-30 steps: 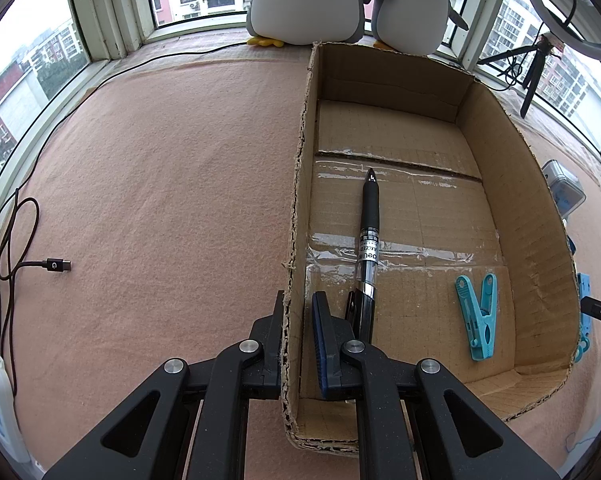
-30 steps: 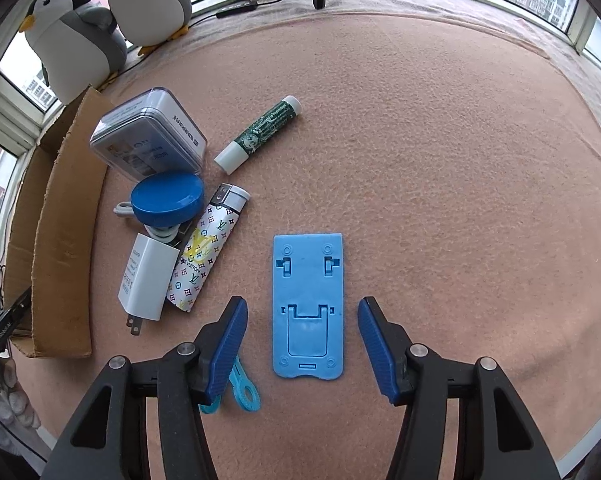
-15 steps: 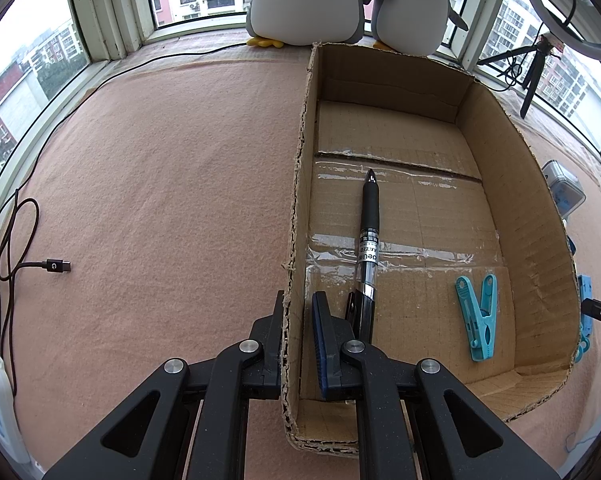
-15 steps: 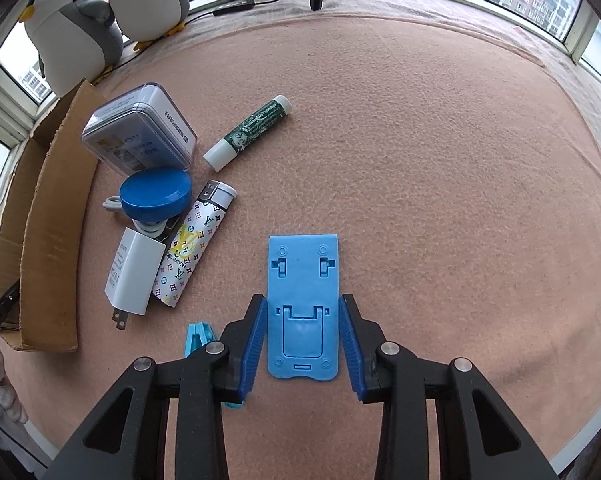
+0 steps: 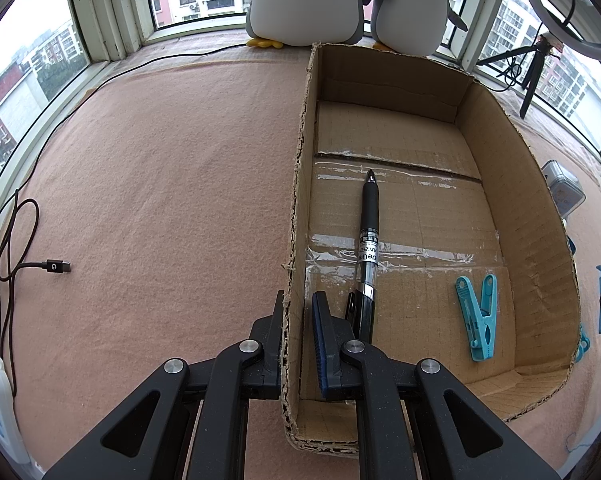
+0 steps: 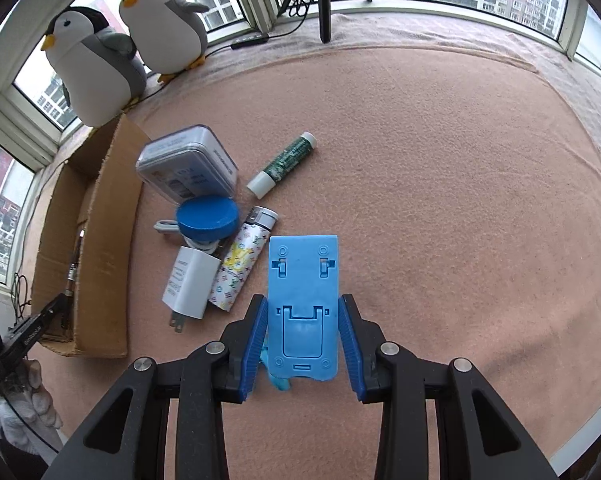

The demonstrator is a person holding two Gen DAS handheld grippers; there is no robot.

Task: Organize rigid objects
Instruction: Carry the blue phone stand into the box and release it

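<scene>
The left tongs (image 5: 296,316) point steeply down at the near left wall of the cardboard box (image 5: 540,216), clenched on that wall, one pad outside and one inside. A gloved hand (image 6: 28,396) carries them near the box's near corner, seen at the left edge of the right wrist view.

The right tongs (image 6: 302,340) also tilt steeply down, grasping the blue phone stand (image 6: 302,300) by its two long sides. The stand's long axis runs along the tongs' pointing line, its hinge end away from the camera, and it looks lifted clear of the pink surface (image 6: 440,200), over a teal clip (image 6: 276,380).

Inside the box a black pen (image 5: 368,248) lies lengthwise, tip toward the far wall, and a teal clothespin (image 5: 476,316) lies near the near right corner.

On the surface just right of the box sit a clear case (image 6: 188,164), a blue round lid (image 6: 207,219), a white charger (image 6: 188,284), a patterned lighter (image 6: 240,264) and a green glue stick (image 6: 282,162) angled toward the far right edge.
</scene>
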